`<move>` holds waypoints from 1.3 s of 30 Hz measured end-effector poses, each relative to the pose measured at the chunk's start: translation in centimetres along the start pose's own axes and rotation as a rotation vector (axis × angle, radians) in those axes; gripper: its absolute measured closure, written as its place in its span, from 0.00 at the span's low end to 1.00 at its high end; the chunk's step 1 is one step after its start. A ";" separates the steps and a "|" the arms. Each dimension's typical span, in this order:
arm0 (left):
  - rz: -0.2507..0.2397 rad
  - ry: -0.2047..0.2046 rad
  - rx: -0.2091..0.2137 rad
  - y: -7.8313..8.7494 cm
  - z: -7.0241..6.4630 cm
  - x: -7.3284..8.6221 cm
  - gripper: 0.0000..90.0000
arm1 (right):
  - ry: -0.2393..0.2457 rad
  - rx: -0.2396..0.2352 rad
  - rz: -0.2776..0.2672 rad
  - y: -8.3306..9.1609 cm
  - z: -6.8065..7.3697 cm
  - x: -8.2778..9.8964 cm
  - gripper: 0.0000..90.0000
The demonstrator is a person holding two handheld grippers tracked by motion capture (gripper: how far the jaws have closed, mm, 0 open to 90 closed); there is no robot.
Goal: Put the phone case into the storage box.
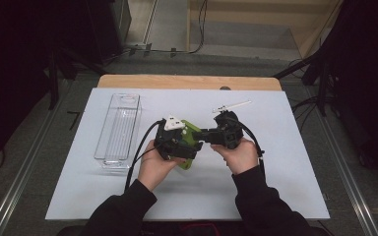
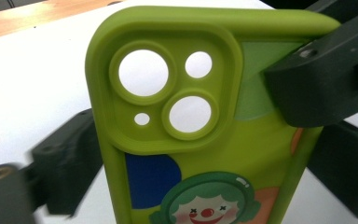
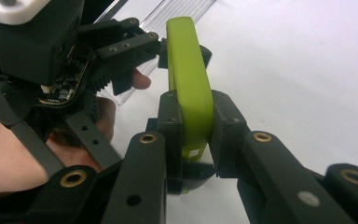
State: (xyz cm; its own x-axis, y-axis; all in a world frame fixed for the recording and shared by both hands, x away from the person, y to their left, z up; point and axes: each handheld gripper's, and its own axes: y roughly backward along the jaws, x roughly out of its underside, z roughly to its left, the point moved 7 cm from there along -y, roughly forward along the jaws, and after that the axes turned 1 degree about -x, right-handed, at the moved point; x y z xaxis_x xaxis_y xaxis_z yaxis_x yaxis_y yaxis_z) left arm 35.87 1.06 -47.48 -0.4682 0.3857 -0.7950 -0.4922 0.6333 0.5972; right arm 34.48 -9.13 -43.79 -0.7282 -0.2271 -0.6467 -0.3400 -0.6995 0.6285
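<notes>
A lime-green phone case point(image 1: 191, 132) hangs above the white table between my two grippers. In the left gripper view its back point(image 2: 242, 154) faces me, with camera cut-outs and a clown picture. My right gripper point(image 3: 191, 126) is shut on the case point(image 3: 191, 84), clamping one long edge across its thickness; it comes in from the right point(image 1: 204, 132). My left gripper point(image 2: 200, 168) straddles the case's width, one jaw beside each long edge, and I see no firm press. From above, it point(image 1: 186, 147) sits over the case's near end.
A clear plastic bin point(image 1: 120, 128) lies lengthwise on the left of the white table sheet point(image 1: 285, 172). A small white part with a thin arm point(image 1: 231, 105) lies beyond my right gripper. The wooden table edge point(image 1: 187, 81) runs along the far side.
</notes>
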 end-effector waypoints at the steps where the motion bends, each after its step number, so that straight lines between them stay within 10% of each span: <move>1: 0.003 0.004 0.003 0.0 0.0 0.0 0.10 | -0.001 -0.003 0.000 0.0 0.0 0.0 0.83; 11: -0.005 -0.034 -0.006 0.2 -0.1 -0.1 0.19 | -0.002 -0.009 -0.012 0.0 -0.1 0.0 0.83; 39: 0.041 0.035 0.022 0.8 1.0 -0.1 0.20 | -0.006 -0.036 -0.058 3.1 -0.4 -0.6 0.56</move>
State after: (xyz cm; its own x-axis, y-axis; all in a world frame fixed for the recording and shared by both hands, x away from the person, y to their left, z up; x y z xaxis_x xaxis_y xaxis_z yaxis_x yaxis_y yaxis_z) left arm 36.26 2.17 -47.00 -0.5137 0.3883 -0.7651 -0.4557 0.6321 0.6267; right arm 34.09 -11.43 -41.64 -0.7111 -0.1815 -0.6792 -0.3602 -0.7357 0.5736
